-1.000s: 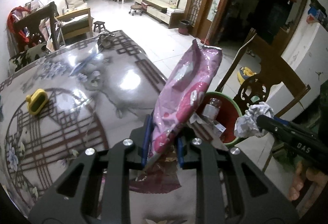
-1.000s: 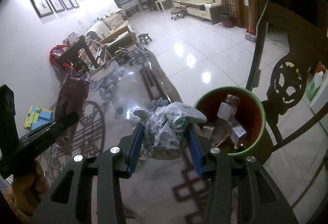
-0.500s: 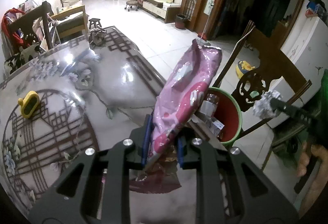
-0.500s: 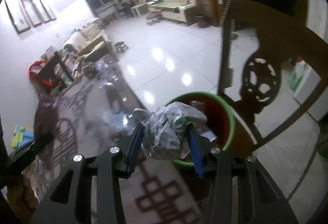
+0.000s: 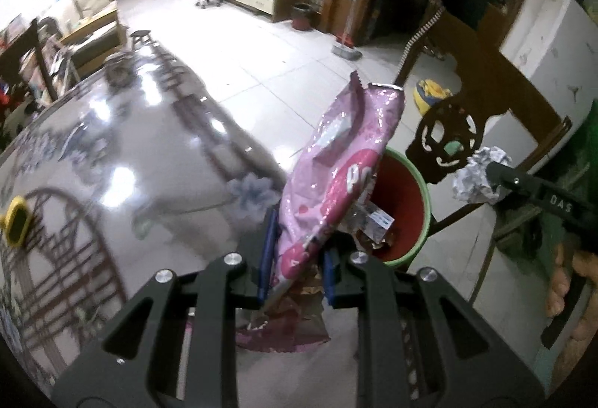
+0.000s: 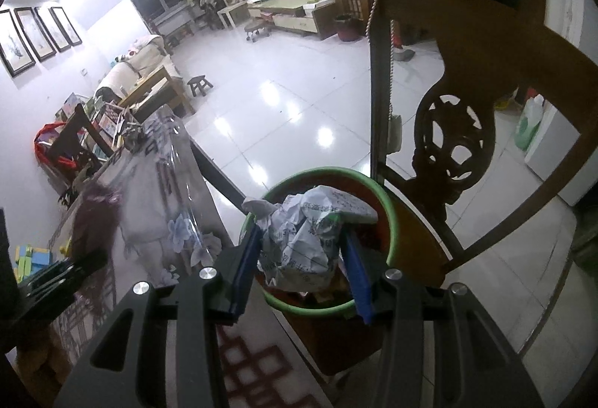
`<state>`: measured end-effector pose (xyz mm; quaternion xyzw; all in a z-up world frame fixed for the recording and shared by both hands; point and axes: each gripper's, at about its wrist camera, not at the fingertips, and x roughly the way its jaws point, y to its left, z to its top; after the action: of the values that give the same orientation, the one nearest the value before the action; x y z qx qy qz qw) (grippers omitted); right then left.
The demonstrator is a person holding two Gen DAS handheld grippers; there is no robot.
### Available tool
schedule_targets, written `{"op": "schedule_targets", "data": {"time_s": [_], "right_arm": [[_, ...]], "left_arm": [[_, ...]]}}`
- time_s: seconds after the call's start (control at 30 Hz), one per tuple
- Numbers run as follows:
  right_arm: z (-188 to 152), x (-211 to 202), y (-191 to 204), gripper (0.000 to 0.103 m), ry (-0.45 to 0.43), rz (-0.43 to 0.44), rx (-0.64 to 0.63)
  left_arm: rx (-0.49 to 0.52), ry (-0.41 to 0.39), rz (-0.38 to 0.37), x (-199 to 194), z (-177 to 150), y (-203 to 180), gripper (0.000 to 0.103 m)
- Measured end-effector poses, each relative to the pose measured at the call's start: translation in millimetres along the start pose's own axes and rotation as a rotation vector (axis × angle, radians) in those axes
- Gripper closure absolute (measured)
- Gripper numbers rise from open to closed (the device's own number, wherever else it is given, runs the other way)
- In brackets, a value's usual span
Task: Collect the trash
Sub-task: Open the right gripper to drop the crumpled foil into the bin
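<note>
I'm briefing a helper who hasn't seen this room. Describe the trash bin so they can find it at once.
Start at the big glossy patterned table and go to the edge nearest the carved wooden chair. The trash bin stands on the floor between them, below table height. It is a round bucket, red inside with a green rim, already holding scraps, and the only such container here.

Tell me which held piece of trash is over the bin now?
The crumpled paper in the right gripper, above the bin; the left gripper's pink bag is beside it.
</note>
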<state>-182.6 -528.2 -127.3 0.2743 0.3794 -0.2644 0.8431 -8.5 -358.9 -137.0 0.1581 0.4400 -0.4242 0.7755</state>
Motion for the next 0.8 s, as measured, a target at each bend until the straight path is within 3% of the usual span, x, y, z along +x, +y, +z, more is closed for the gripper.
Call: {"op": "schedule_targets", "data": {"time_s": [0.13, 0.33, 0.8], "right_arm": [[5, 10, -2, 0.059, 0.020, 0.016, -0.009], [9, 30, -12, 0.058, 0.062, 0.029, 0.000], [14, 71, -20, 0.058, 0.123, 0.021, 0.008]], "left_arm": [[-0.006, 0.027, -0.049, 24, 16, -18, 0.082], [0.031, 0.071, -0.065, 53, 25, -40, 0.082], [0.040, 0.124, -0.070, 89, 35, -44, 0.082]]}}
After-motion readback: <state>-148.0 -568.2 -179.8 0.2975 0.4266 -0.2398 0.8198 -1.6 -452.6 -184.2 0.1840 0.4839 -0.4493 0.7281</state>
